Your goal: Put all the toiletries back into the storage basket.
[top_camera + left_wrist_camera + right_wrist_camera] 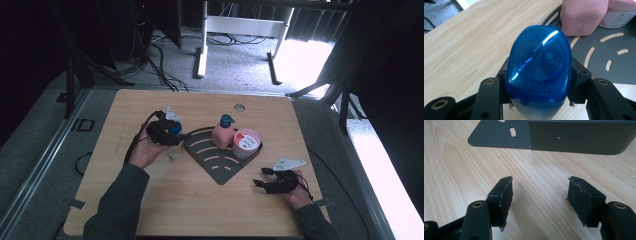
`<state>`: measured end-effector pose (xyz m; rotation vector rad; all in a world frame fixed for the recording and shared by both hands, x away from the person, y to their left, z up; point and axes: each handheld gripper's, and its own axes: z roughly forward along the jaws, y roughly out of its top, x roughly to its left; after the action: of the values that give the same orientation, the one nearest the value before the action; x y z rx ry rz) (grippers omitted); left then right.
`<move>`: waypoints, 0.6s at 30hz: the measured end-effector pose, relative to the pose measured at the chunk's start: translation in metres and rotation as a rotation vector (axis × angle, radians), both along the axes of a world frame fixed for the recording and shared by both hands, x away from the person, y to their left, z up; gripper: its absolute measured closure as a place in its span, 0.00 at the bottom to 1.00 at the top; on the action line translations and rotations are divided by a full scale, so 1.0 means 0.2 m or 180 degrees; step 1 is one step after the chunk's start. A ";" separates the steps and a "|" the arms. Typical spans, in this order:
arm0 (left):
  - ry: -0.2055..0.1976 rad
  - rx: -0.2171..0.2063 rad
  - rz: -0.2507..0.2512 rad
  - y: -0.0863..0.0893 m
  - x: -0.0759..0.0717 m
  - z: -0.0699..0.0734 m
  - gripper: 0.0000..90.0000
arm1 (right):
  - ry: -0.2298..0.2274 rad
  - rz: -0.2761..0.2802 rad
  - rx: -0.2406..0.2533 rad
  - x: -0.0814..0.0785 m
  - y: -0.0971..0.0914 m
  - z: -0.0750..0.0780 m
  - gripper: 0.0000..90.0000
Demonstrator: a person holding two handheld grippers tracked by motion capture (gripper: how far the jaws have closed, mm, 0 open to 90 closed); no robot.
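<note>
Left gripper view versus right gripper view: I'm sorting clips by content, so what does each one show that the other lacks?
Left gripper view alone: a blue-capped bottle between the left gripper's pads, with a pink bottle and a white jar behind. Right gripper view alone: the right gripper, open with nothing between its jaws, and the rack's upright wall. Both share the dark slotted rack and the wooden table.

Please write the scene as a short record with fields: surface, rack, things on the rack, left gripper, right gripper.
surface: wooden table
rack: dark corner rack with slots, near the table's middle
things on the rack: pink bottle with a blue cap; white jar with a pink lid, beside it
left gripper: left gripper closed on a blue-capped bottle, beside the rack's left edge
right gripper: right gripper open, nothing between its jaws, low over the table in front of the rack
</note>
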<state>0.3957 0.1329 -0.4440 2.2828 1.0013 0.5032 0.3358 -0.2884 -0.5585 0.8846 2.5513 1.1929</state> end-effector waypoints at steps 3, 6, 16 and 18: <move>0.0041 0.0022 -0.0004 0.00 0.00 -0.01 0.55 | 0.0000 0.0003 0.0001 0.00 0.00 0.00 0.40; 0.0084 0.0056 -0.0001 -0.01 0.01 -0.03 0.55 | 0.0002 0.0004 0.0005 0.00 0.00 0.00 0.41; 0.0192 0.0155 -0.0007 -0.02 0.03 -0.07 0.55 | 0.0005 0.0011 0.0010 0.00 0.00 0.00 0.40; 0.0224 0.0208 -0.0022 -0.03 0.03 -0.09 0.55 | 0.0007 0.0012 0.0013 0.00 0.00 0.00 0.40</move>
<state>0.4023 0.1278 -0.4620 2.3760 1.0246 0.4619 0.3361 -0.2883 -0.5586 0.8828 2.5544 1.1992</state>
